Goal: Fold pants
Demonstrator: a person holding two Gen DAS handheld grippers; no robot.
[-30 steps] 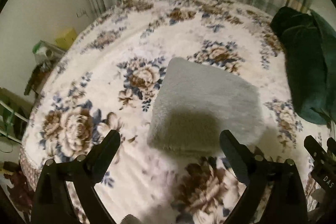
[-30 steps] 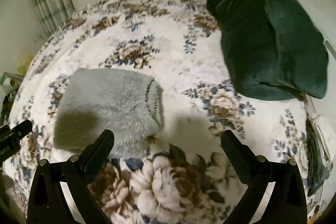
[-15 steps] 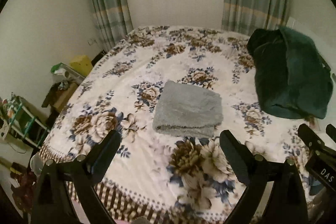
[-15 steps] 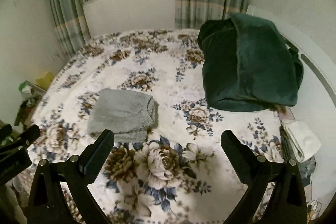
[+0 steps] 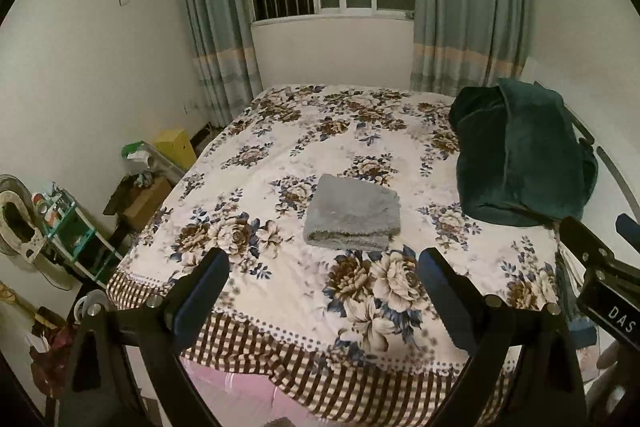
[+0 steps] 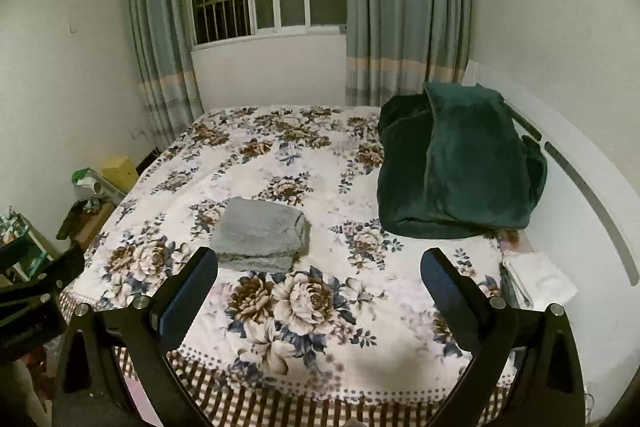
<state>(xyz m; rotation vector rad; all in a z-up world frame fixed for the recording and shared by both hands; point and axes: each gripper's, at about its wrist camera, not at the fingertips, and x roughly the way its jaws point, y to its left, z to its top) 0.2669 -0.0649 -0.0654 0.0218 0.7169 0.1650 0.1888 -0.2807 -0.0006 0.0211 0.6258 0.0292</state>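
Note:
The grey fleece pants (image 5: 353, 214) lie folded into a compact rectangle on the floral bedspread (image 5: 328, 131), toward the bed's near half. They also show in the right wrist view (image 6: 262, 235). My left gripper (image 5: 322, 281) is open and empty, held back beyond the foot of the bed, well short of the pants. My right gripper (image 6: 318, 281) is open and empty too, beside the left one; its body shows at the right edge of the left wrist view (image 5: 600, 267).
A dark green blanket (image 5: 520, 159) is heaped at the bed's right side by the headboard (image 6: 588, 187). A white folded cloth (image 6: 540, 279) lies at the right edge. Shelves and boxes (image 5: 72, 227) stand left of the bed. Window and curtains are behind.
Both grippers have pulled back and up from just over the pants to beyond the foot of the bed. The folded pants have stayed where they were.

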